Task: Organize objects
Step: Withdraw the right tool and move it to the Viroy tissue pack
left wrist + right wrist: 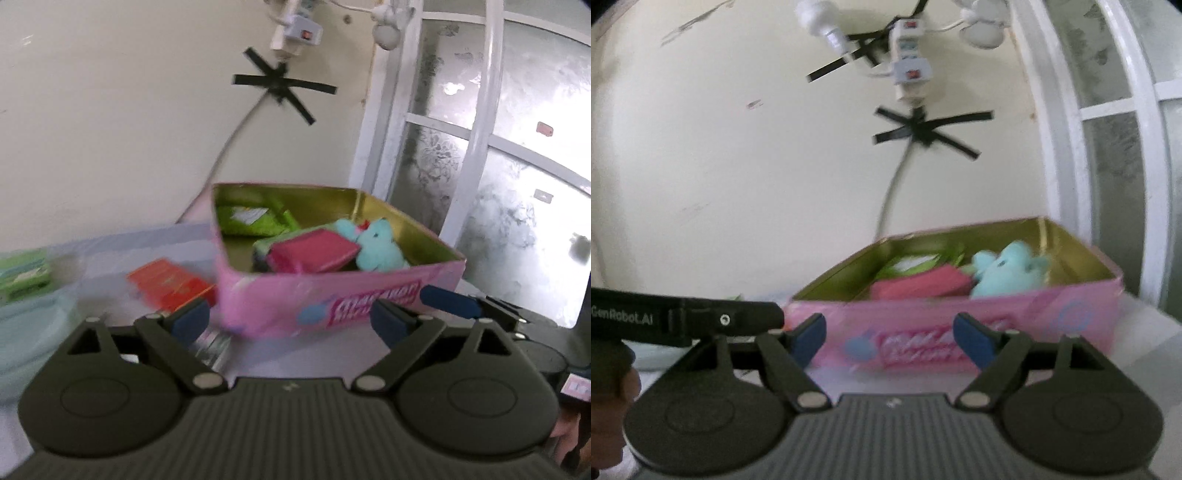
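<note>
A pink tin box stands open on the pale table, close to the wall and a window frame, and both tongs face its long near side. The left gripper is spread wide with nothing between its blue pads, and the right gripper is likewise spread and empty (neither touches the tin, though both sit just in front of it). Inside the tin lie a green packet at the back, a red pouch toward the middle and a small turquoise plush toy leaning against the right part. Still out on the table to the left are an orange-red packet just beside the tin, a green box further off, and something small and silvery, too blurred to name, below the left pad. The tin looks stiff, thin-walled and light, with a glossy skin that may slip, so a pinch over the rim of a wall would likely hold better than squeezing its flat sides. The flat orange-red packet is probably light and slightly bendy, and is best taken by a raised edge.
</note>
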A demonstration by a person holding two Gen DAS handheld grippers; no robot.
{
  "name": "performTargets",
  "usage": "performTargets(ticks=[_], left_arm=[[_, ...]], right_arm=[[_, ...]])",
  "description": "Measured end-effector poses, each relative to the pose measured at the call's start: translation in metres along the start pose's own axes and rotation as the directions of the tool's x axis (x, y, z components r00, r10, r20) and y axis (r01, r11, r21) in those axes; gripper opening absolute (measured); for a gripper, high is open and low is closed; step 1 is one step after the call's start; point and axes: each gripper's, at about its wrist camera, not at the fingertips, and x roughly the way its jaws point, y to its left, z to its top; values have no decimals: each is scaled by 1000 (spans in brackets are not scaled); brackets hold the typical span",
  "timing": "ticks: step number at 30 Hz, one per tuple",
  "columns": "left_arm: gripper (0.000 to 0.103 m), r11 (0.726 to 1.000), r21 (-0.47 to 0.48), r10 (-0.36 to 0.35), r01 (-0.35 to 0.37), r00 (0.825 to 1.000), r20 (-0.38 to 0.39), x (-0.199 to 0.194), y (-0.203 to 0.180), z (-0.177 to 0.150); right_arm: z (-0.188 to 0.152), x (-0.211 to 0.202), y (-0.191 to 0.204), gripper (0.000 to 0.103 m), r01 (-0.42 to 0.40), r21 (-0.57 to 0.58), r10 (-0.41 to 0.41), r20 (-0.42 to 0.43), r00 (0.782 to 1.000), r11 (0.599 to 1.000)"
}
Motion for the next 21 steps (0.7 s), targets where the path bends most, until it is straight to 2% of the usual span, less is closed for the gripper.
performTargets(ticks=[6, 12, 15, 21], left_arm=[[96, 994, -49, 94, -96, 995, -29, -26, 31, -31], [96, 975, -68, 207, -212, 976, -71, -37, 61, -55], [96, 966, -101, 230, -237, 970, -77, -43, 76, -60], [96, 952, -152, 264, -266, 964, -32, -60, 93, -61]], right_arm=[[-20, 8, 24, 80, -79, -2, 78, -121, 990, 997], [-26, 12, 45, 82, -124, -12, 120, -179, 976, 992], [-31, 13, 58, 82, -139, -46, 128, -199, 972, 989], [-37, 18, 86, 84, -179, -110, 150, -231, 961, 978]])
